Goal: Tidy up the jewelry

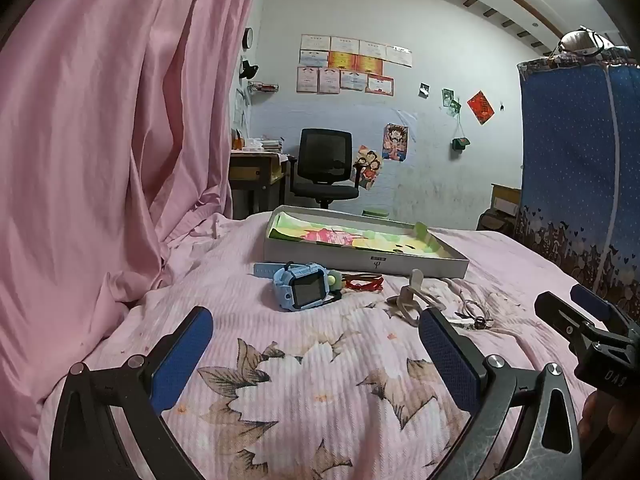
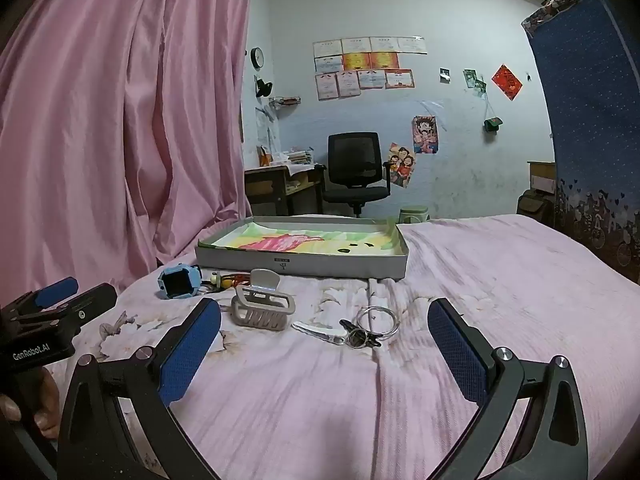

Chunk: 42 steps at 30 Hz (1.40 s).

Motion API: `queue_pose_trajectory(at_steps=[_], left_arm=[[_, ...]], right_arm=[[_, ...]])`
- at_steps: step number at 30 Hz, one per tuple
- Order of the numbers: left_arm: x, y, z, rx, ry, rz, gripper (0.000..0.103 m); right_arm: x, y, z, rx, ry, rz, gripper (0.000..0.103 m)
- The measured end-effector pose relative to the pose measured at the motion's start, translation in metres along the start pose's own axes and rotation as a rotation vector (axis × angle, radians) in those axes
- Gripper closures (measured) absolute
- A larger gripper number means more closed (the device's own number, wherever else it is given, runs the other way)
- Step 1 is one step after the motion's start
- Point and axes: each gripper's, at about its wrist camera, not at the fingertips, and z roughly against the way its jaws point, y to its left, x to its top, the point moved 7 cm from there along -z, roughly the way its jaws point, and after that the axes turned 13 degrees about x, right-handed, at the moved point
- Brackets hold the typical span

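Note:
A shallow grey box (image 1: 424, 266) (image 2: 304, 266) lined with a colourful cloth lies on the pink bed. In front of it sit a blue smartwatch (image 1: 302, 290) (image 2: 178, 282), a red cord bracelet (image 1: 366, 282) (image 2: 234, 279), a beige hair claw (image 1: 408, 294) (image 2: 262, 304), a silver bangle (image 2: 378, 320) (image 1: 474, 306) and a white hair clip (image 2: 320, 332). My left gripper (image 1: 316, 356) hovers open just short of the watch. My right gripper (image 2: 324, 352) stands open near the clip and bangle. Each gripper shows at the edge of the other's view.
A pink curtain (image 1: 100, 160) hangs along the left of the bed. Beyond the bed stand a black office chair (image 1: 326, 168) and a desk (image 1: 256, 172). A blue patterned wardrobe cover (image 1: 580, 184) rises on the right. A hand holds each gripper's handle.

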Motion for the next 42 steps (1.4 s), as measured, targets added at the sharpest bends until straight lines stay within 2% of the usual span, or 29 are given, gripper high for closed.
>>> queue_pose_trajectory(at_steps=[42], left_arm=[[0.0000,-0.0003,0.0000,0.000,-0.004,-0.004,0.000]], right_arm=[[0.0011,0.0008,-0.0006,0.011,-0.001,-0.014,0.001]])
